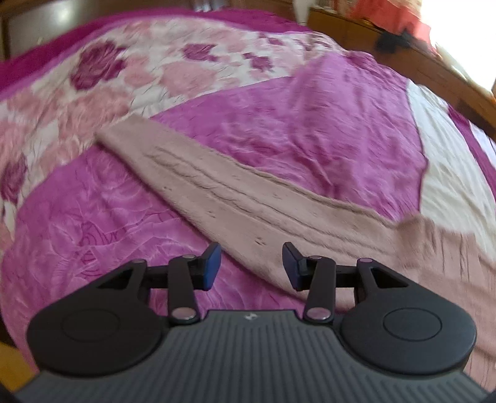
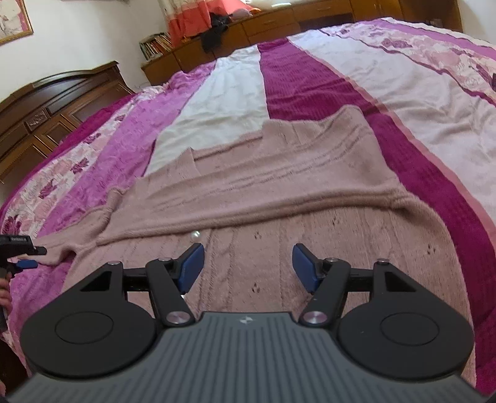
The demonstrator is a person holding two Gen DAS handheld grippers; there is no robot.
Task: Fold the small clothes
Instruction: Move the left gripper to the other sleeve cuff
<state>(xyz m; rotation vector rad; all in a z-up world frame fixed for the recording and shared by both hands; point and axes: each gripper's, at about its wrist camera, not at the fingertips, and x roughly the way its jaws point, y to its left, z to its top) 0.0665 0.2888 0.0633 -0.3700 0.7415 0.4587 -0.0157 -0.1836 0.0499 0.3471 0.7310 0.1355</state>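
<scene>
A wide bed (image 2: 325, 90) is covered by a patchwork bedspread (image 1: 279, 124) of magenta, white and rose-printed panels; the print is seen at the far left in the left wrist view. A dark carved wooden headboard (image 2: 52, 105) is seen at the far left of the right wrist view, and low wooden cabinets (image 2: 279, 21) run along the far wall, with a row of books (image 2: 156, 43) and a dark garment (image 2: 214, 34) laid on them beneath an orange-and-white curtain (image 2: 192, 18).

A dusty-pink knitted sweater (image 2: 263, 192) is spread flat on the near part of the bed, one sleeve (image 1: 223, 189) stretched out toward the far left. A small pearly button (image 2: 196, 236) is visible on the knit.

The left hand-held gripper (image 1: 251, 266) is held wide apart just above the sleeve edge, nothing between its blue pads. The right hand-held gripper (image 2: 248, 268) is likewise spread wide over the sweater body, empty.

No containers are shown.
</scene>
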